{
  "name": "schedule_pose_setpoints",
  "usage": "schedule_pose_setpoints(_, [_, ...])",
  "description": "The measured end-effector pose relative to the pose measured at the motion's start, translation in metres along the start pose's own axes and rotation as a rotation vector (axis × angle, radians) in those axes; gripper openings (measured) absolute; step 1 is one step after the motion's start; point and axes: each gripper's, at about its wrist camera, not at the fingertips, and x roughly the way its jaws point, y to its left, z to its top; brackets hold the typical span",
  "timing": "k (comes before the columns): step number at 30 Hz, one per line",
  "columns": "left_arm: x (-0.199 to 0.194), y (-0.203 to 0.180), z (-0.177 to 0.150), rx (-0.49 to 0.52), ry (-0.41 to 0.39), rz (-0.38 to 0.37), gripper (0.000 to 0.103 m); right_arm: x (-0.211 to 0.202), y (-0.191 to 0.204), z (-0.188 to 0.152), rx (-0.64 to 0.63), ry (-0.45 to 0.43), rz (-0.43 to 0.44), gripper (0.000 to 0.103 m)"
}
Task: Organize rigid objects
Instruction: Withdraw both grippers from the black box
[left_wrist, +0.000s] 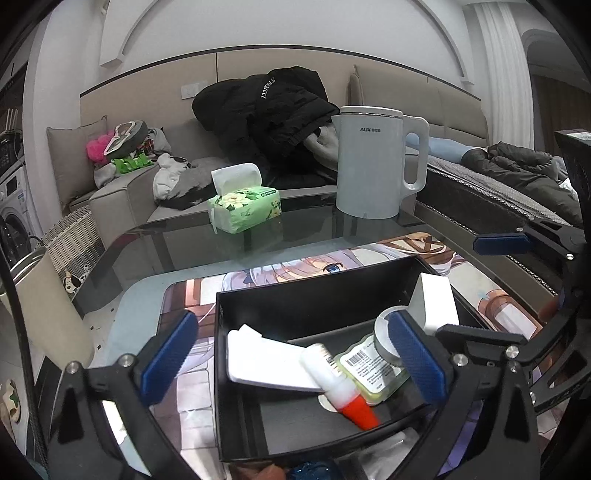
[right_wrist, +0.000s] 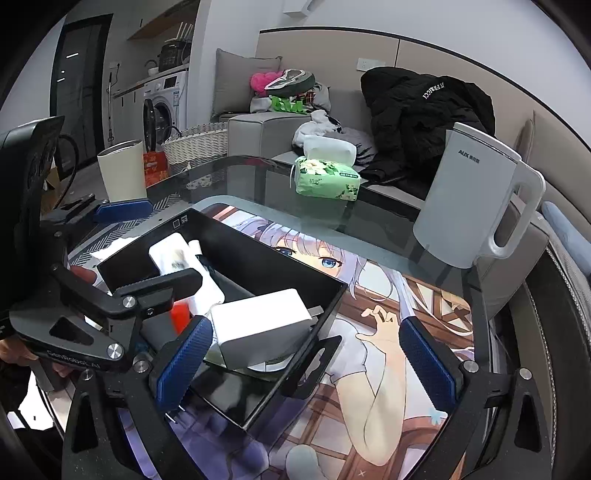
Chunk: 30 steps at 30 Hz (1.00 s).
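Observation:
A black open box sits on an anime-print mat. In it lie a white flat piece, a white tube with a red cap, a pale green jar with a grey lid and a white charger block. My left gripper is open and empty, its fingers astride the box's near end. My right gripper is open and empty over the box corner, next to the white charger block. The right gripper's blue fingertip shows in the left wrist view.
A white AUX kettle and a green tissue pack stand on the glass table behind the mat. A cream tumbler stands at the table's left. A sofa with clothes lies beyond.

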Motion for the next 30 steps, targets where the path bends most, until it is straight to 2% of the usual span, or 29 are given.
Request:
schedule_pose_setpoints(11, [-0.027, 0.014, -0.012, -0.055, -0.003, 0.02, 0.103, -0.005, -0.015, -0.003, 0.027, 0.011, -0.018, 0.102])
schedule_pose_setpoints(16, [-0.03, 0.012, -0.021, -0.039, 0.015, 0.048, 0.103, -0.007, -0.033, -0.008, 0.088, 0.024, -0.023, 0.102])
schedule_pose_setpoints(24, [-0.041, 0.012, -0.03, -0.053, 0.02, 0.049, 0.103, -0.012, -0.035, -0.012, 0.098, 0.018, -0.041, 0.102])
schedule_pose_setpoints(30, [-0.051, 0.014, -0.036, -0.042, 0.021, 0.061, 0.103, -0.023, -0.03, -0.018, 0.13, -0.005, -0.002, 0.102])
